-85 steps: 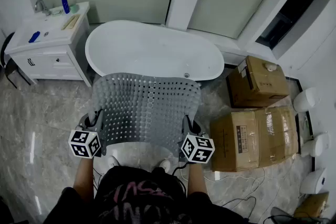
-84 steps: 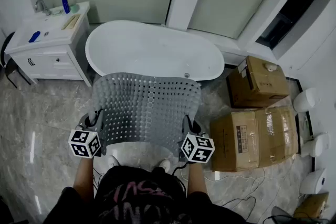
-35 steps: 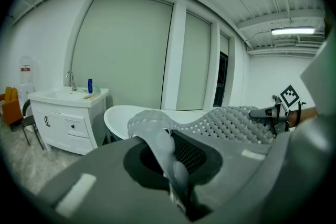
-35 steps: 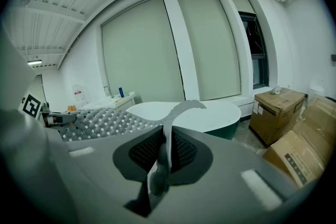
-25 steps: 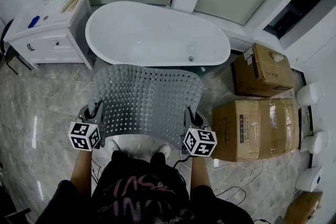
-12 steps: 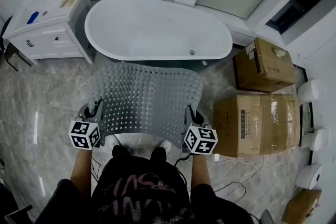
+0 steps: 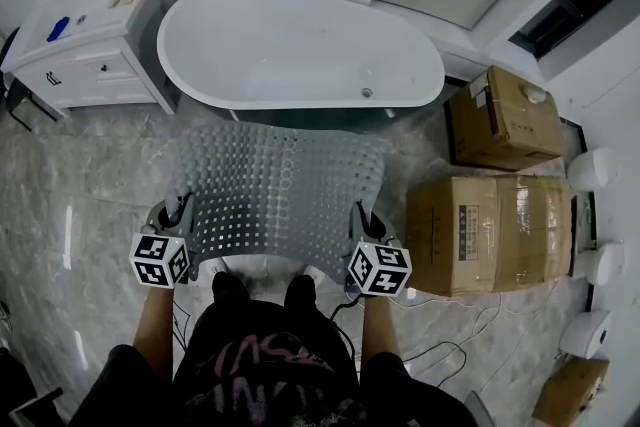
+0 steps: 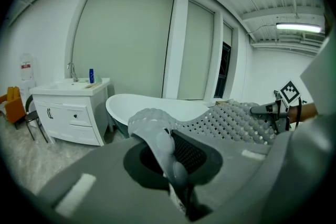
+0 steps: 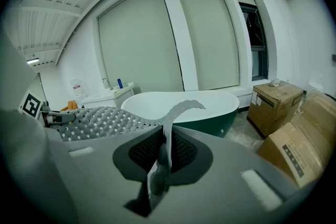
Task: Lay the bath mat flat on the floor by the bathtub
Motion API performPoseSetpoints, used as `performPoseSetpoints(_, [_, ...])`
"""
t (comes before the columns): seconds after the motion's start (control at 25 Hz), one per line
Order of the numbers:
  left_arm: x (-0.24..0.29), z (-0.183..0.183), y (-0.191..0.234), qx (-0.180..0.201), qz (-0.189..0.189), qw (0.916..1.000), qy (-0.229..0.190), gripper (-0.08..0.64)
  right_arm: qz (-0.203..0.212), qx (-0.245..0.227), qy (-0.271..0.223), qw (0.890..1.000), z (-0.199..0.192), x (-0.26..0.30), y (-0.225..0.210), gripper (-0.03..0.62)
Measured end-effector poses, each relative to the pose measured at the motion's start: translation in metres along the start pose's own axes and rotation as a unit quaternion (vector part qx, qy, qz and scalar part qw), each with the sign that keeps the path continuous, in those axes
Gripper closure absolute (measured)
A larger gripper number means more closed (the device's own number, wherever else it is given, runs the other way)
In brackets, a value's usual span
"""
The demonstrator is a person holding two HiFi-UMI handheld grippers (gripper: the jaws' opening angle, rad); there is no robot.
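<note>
While the bath mat hung spread in the air between the two grippers, over the floor just short of the bathtub, each near corner was pinched; the left gripper had its jaws pressed onto the mat's left edge, and the right gripper gripped the right edge the same way. To my judgement, the lowering called for both grippers to sink level and together, with a light outward pull so the sheet could not sag or fold; the far edge ought to meet the floor first, parallel to the tub's side; the feet, under the near edge, would need to step back before release.

From the head view alone came the mat's whole outline, its gap from the tub, and the cardboard boxes at the right; only the gripper views showed the pinches themselves, the edge curling up from between each pair of jaws; the right gripper view also showed the tub's dark green outer wall.
</note>
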State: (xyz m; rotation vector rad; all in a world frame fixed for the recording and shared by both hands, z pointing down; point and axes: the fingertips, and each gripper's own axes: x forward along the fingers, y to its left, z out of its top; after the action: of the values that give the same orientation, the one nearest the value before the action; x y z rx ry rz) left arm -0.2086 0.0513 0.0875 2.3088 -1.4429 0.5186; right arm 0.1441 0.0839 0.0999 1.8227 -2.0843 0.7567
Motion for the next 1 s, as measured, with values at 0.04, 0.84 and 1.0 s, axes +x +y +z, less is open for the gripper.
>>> performPoseSetpoints(0.04, [0.000,-0.002,0.001,-0.002,0.000,1.0000,0.003,0.534,-0.001,0.001,0.002,1.000,-0.002,0.001,0.000,0.541])
performPoseSetpoints(0.84, [0.017,-0.016,0.013,-0.015,0.003,0.9995,0.027,0.534,0.000,0.005,0.026,1.000,-0.009,0.026,0.001,0.541])
performPoseSetpoints(1.0, [0.019,-0.023,0.017,-0.021,0.006,0.9992,0.035,0.534,0.001,0.005,0.035,0.999,-0.015,0.030,0.003,0.541])
